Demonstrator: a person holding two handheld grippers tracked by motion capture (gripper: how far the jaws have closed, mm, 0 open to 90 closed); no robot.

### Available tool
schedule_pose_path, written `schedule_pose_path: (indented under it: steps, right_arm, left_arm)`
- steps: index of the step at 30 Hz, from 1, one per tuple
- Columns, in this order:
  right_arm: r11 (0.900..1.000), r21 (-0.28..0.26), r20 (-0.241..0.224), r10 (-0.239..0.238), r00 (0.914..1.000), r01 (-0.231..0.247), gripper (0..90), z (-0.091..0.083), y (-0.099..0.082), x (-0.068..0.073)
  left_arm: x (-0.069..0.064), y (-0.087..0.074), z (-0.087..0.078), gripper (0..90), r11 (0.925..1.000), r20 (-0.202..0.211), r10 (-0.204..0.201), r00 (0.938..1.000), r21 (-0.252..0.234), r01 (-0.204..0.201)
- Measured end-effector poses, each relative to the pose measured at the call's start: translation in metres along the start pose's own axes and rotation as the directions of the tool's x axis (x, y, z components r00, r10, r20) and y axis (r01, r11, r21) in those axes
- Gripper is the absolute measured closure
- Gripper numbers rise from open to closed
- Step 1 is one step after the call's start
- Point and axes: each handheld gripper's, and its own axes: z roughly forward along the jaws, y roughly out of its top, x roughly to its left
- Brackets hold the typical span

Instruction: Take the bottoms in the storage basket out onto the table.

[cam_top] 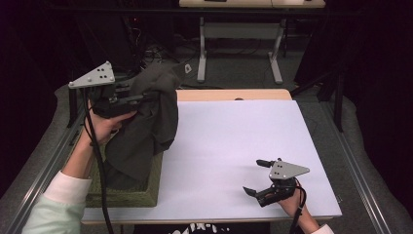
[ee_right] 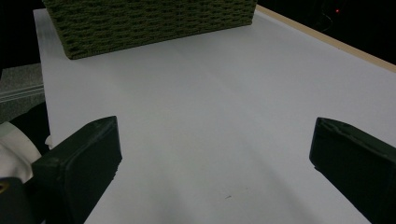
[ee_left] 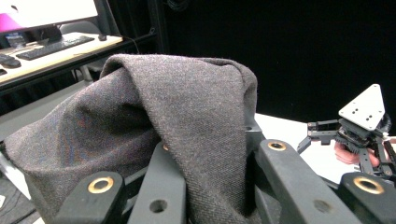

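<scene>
Dark grey-brown woollen cloth (cam_top: 146, 122) hangs from the left gripper (cam_top: 146, 96), whose jaws are clamped tight on a bunched fold of it, with the lower part of the fabric draping down into the olive-green woven basket (cam_top: 131, 195) at the left edge of the white table (cam_top: 234, 141). Over the table's near right corner, the right gripper (cam_top: 258, 178) has its jaws spread wide apart with nothing between them, well apart from the cloth.
</scene>
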Motion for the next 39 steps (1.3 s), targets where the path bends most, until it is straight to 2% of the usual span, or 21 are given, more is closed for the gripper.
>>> schedule_pose_path:
  steps: [14, 20, 30, 33, 39]
  right_arm:
    - [1.0000, -0.002, 0.000, -0.002, 1.0000, 0.002, 1.8, 0.000, 0.000, 0.000]
    - [1.0000, -0.001, 0.000, -0.003, 1.0000, 0.003, 1.8, 0.000, 0.000, 0.000]
    - [1.0000, -0.001, -0.001, 0.001, 1.0000, -0.001, 1.8, 0.000, 0.000, 0.000]
    - [1.0000, -0.003, -0.001, -0.002, 1.0000, 0.002, 1.8, 0.000, 0.000, 0.000]
    - [1.0000, -0.005, -0.004, -0.001, 1.0000, 0.001, 1.8, 0.000, 0.000, 0.000]
  left_arm:
    - [-0.005, 0.018, 0.001, 78.9, 0.9994, -0.007, 0.029, 0.9995, -0.016, -0.030]
    - [-0.008, 0.024, 0.004, 78.9, 0.9989, 0.008, 0.041, 0.9991, -0.024, -0.041]
    - [-0.015, 0.026, 0.022, 78.9, 0.9984, 0.057, 0.054, 0.9969, -0.016, -0.053]
    - [-0.015, 0.025, 0.029, 78.9, 0.9993, 0.066, 0.034, 0.9973, -0.016, -0.033]
    - [-0.018, 0.026, 0.042, 78.9, 0.9987, 0.078, 0.049, 0.9958, 0.007, -0.049]
